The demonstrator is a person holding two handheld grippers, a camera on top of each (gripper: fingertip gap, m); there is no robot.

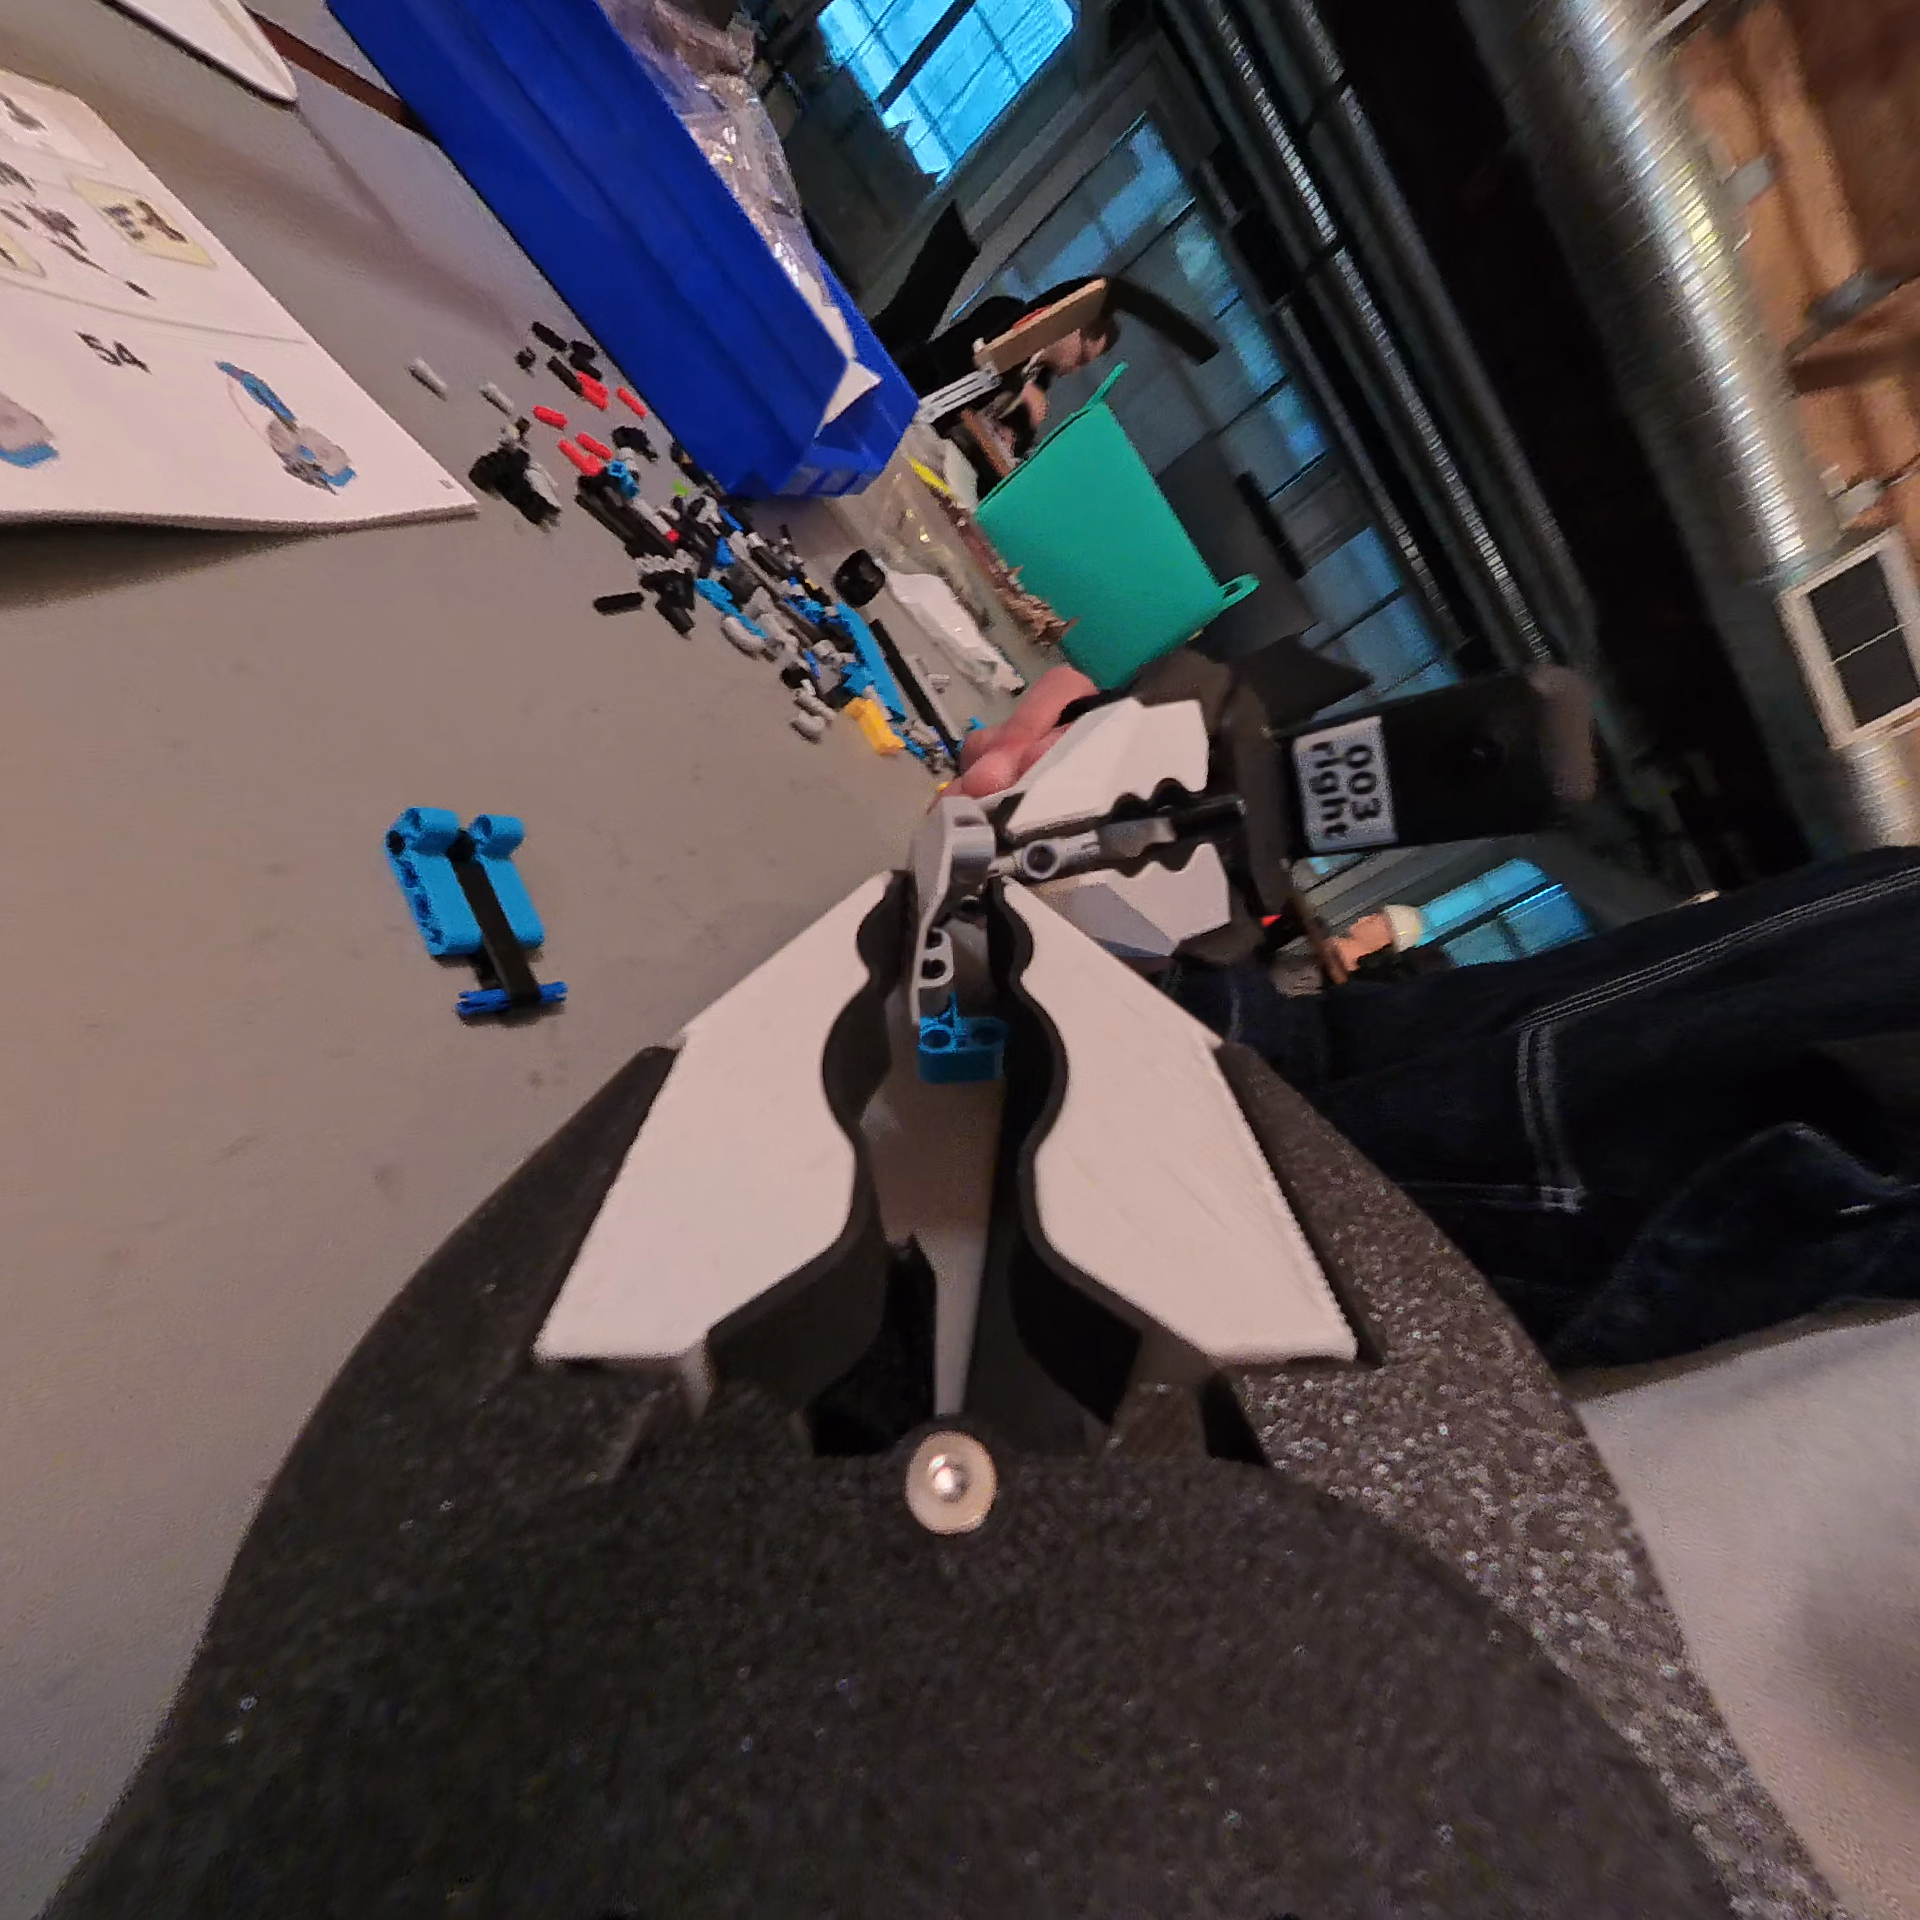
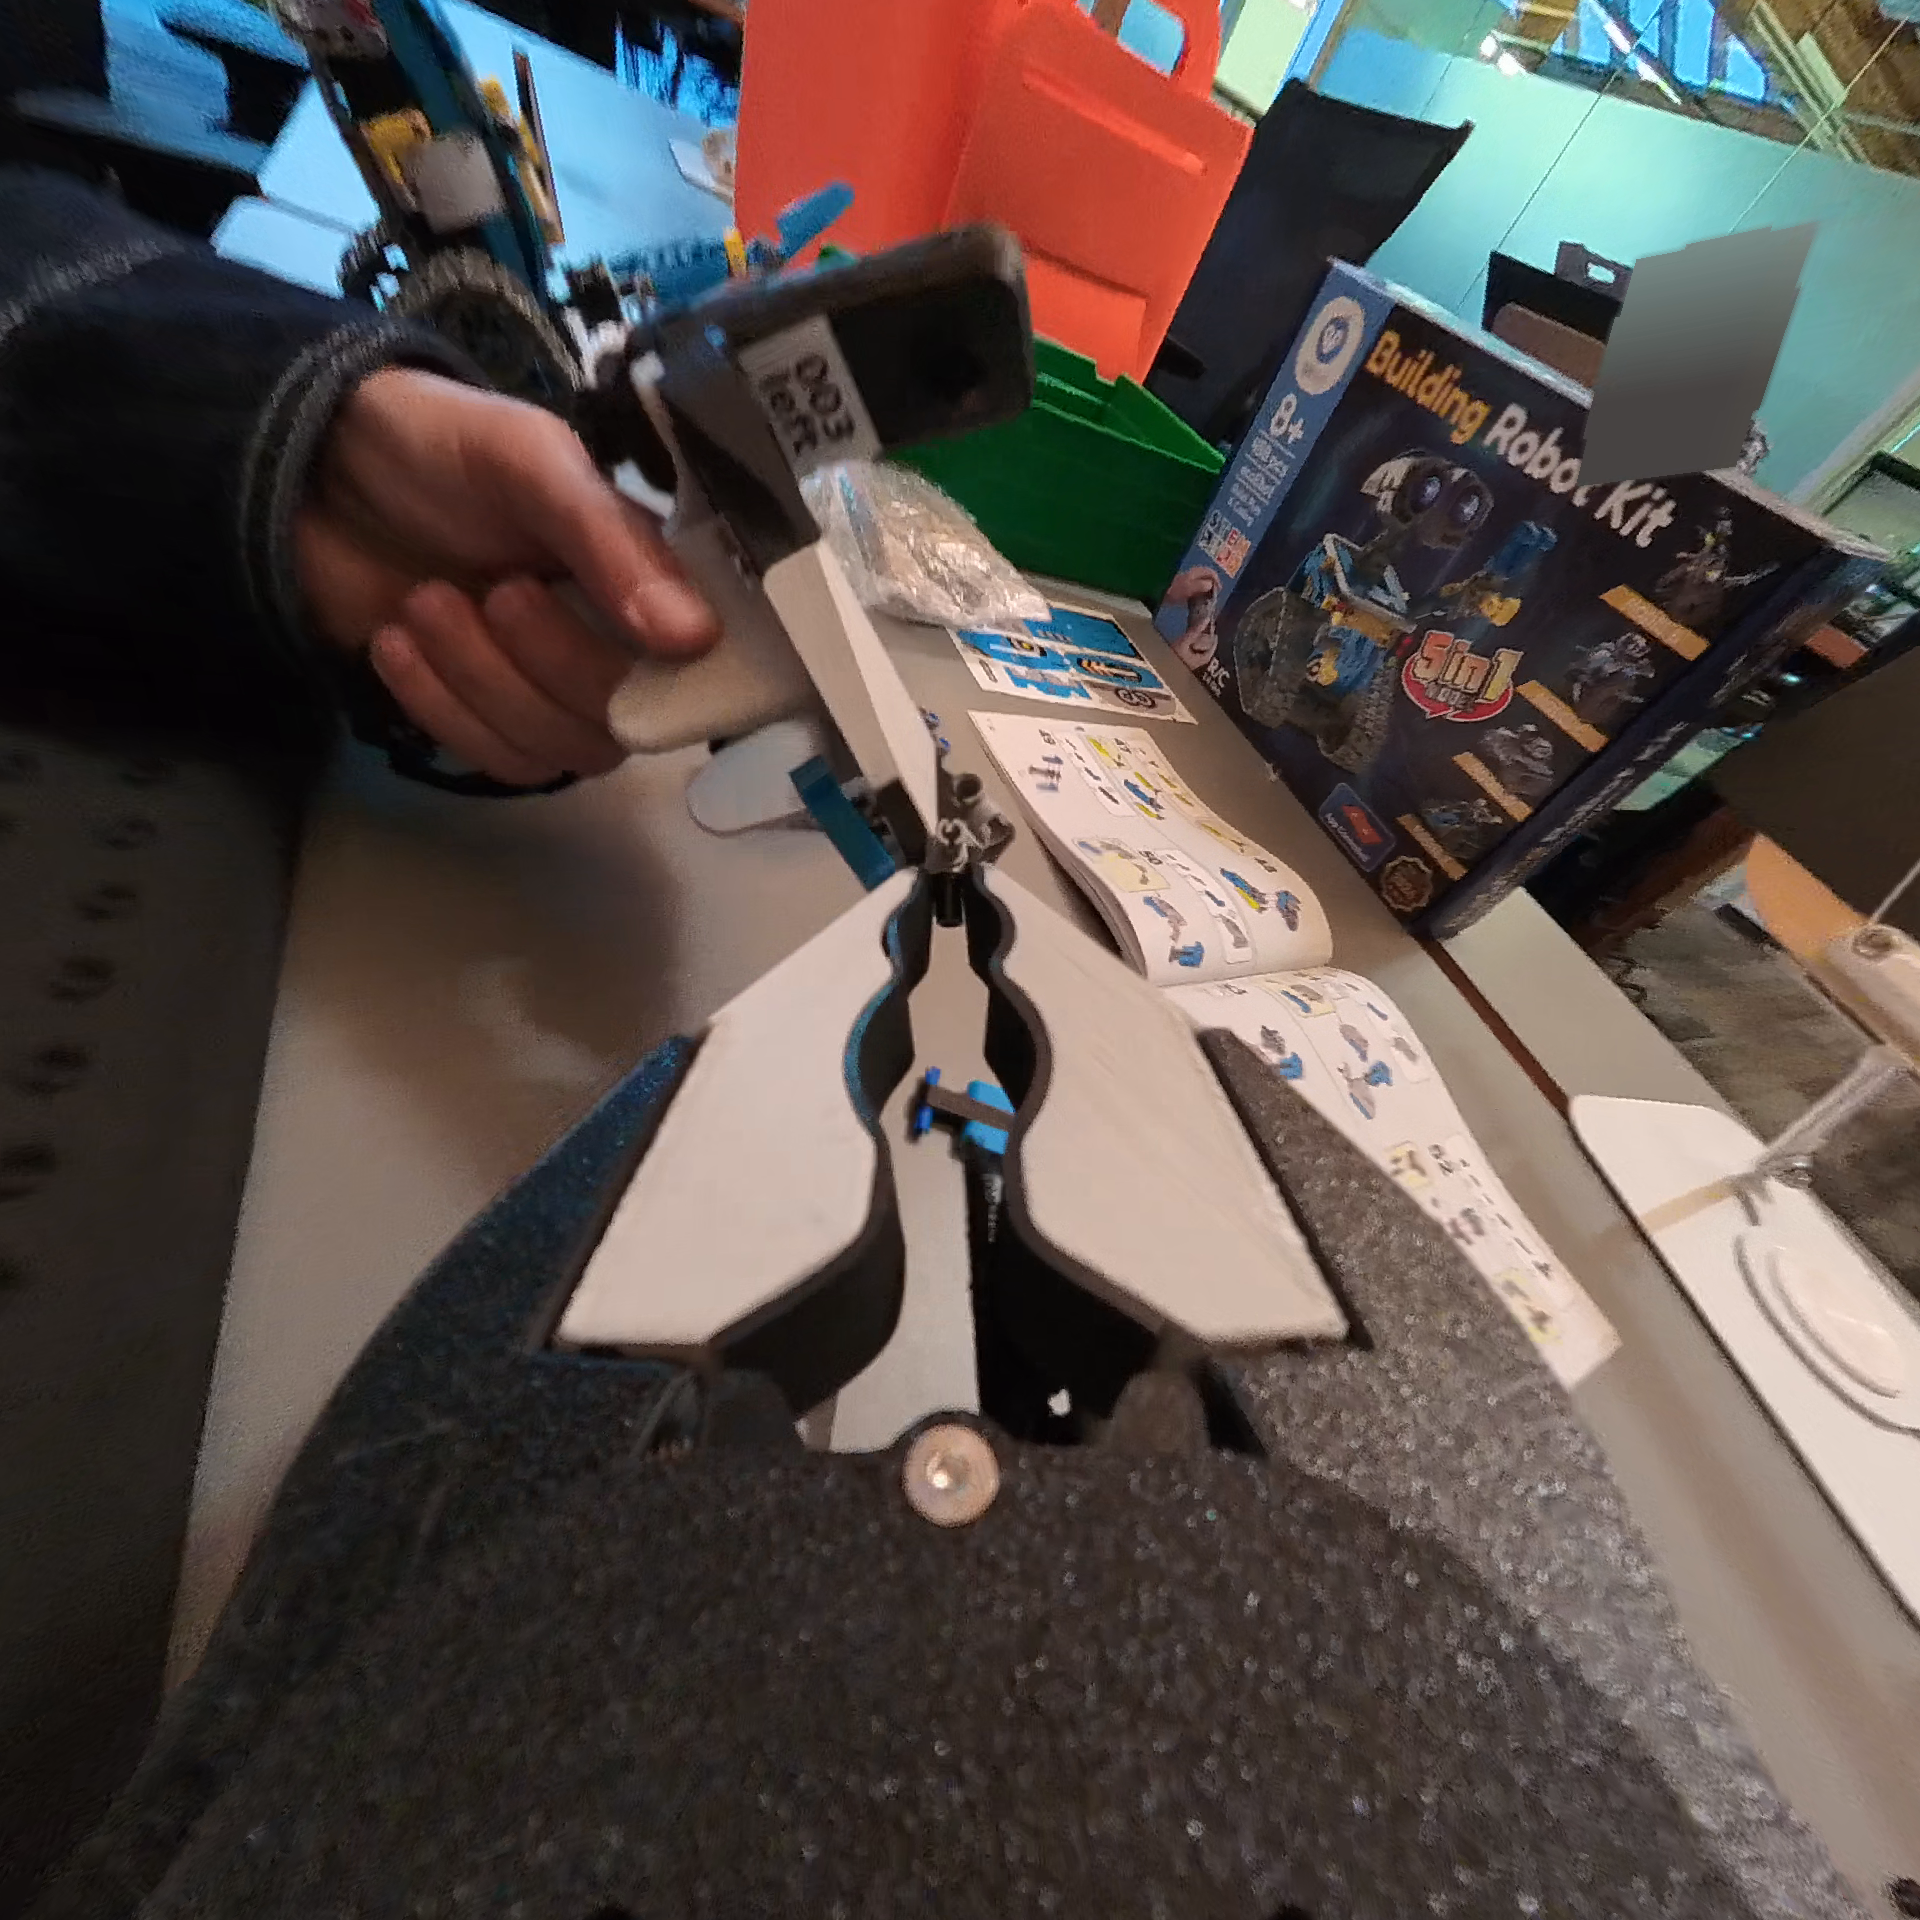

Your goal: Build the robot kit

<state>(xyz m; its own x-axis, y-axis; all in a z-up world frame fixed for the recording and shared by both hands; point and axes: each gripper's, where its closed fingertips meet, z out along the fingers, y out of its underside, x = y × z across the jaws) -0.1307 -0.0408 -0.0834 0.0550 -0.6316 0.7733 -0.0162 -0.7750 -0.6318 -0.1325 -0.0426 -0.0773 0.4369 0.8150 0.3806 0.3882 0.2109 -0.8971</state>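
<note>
Now both grippers meet above the table (image 1: 312, 1039): left gripper (image 1: 951, 914) clamped on a grey-and-blue beam assembly (image 1: 940, 935), right gripper (image 2: 951, 904) pinching a black axle (image 2: 948, 902); keep them aligned.

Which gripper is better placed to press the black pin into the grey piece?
Right, probably: the right gripper is shut on the black pin, whose tip is at the grey piece that the left gripper clamps.
</note>
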